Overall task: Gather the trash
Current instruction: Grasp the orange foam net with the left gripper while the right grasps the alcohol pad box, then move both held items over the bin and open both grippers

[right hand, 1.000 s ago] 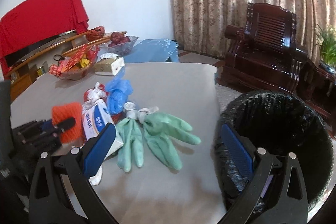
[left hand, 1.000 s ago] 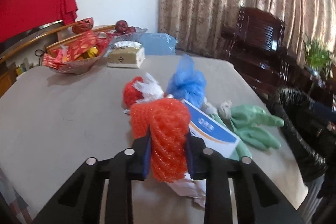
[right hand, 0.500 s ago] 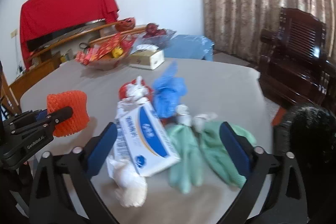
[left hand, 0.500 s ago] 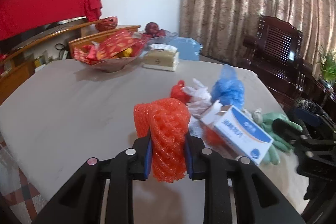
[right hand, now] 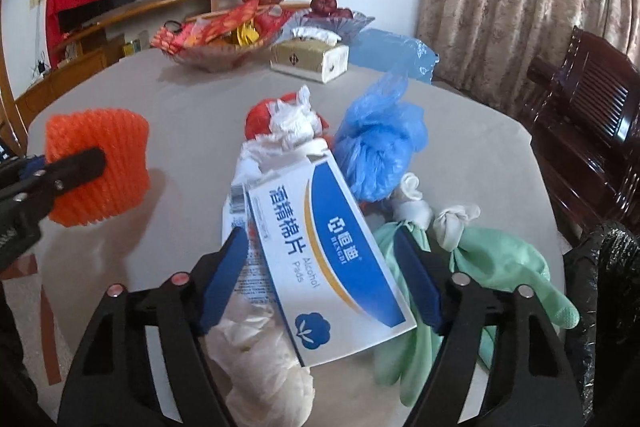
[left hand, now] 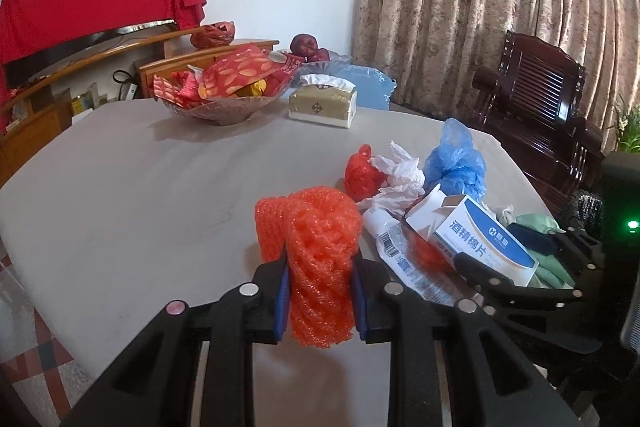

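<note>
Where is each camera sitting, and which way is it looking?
Left wrist: sits on the left gripper, looking along its fingers across the table; the gripper is shut on the orange foam net.
Right wrist: sits on the right gripper, looking down at the alcohol pads box between its closing jaws.
Shared: both show the net, box, blue bag, tissue box and each other's gripper.
</note>
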Motion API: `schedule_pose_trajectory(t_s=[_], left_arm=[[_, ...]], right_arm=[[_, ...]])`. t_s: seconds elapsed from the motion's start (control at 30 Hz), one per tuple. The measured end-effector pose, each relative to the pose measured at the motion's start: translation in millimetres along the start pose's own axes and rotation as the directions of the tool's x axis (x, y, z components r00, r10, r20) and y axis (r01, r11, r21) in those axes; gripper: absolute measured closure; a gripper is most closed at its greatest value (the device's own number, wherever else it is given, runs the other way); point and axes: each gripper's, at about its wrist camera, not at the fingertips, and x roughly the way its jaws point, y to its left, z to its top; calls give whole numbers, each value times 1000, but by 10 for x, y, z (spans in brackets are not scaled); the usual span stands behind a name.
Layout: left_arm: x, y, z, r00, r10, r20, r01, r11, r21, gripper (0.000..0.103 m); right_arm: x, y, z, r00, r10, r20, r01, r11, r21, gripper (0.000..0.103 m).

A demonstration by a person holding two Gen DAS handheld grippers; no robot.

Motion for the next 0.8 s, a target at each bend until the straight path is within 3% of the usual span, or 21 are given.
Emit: schedule_pose_trajectory(t_s=[0.2, 0.57, 0.8], left_arm=[[-4, -3, 20, 1000, -7, 3, 7, 1000, 4, 78], [-126, -218, 128, 998, -47, 46, 46, 998, 37, 78], [-237, -576, 250, 989, -123, 81, 116, 989, 86, 78]], right_arm=[[-12, -60, 33, 999, 34, -4, -34, 999, 9, 43], [-504, -413, 186, 994, 58, 95, -69, 991, 115, 46], [-1052, -726, 224, 982, 3, 189, -34, 987, 160, 46]])
